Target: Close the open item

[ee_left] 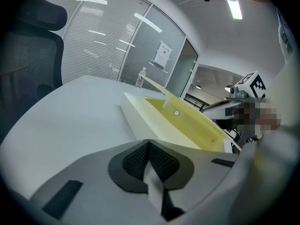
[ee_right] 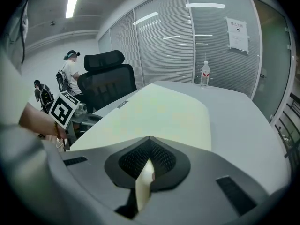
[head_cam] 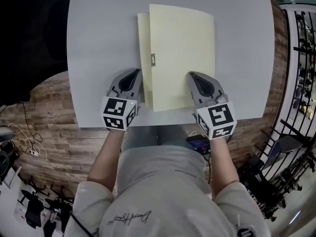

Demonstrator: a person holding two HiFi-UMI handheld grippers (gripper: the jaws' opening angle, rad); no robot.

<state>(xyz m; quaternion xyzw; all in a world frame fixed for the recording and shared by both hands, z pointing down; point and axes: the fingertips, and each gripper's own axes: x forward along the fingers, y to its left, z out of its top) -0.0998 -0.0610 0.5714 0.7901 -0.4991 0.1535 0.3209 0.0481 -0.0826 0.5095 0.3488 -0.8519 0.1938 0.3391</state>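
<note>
Grey tabletop [head_cam: 98,43] filled the upper half of the head view, and the pale yellow folder [head_cam: 180,53] lay in its middle, long axis running up the frame, straight away from me. Its top cover [head_cam: 182,33] sat shifted to the right of the lower leaf [head_cam: 143,48], which showed as a narrow strip along the left side. From my left gripper's view the cover stood tilted up off that leaf, with the gap opening toward the left of the frame, so I judged the folder not yet closed.

My right gripper [head_cam: 193,76] was the one on the cover, its jaws pinched on the near edge, lower right of the folder. My left gripper [head_cam: 134,73] lay just beside the folder's lower left corner, jaws together on a thin pale strip that I took for the lower leaf's edge. Both forearms reached forward, roughly parallel. Closing looked to turn on lowering the cover leftward and down.
</note>
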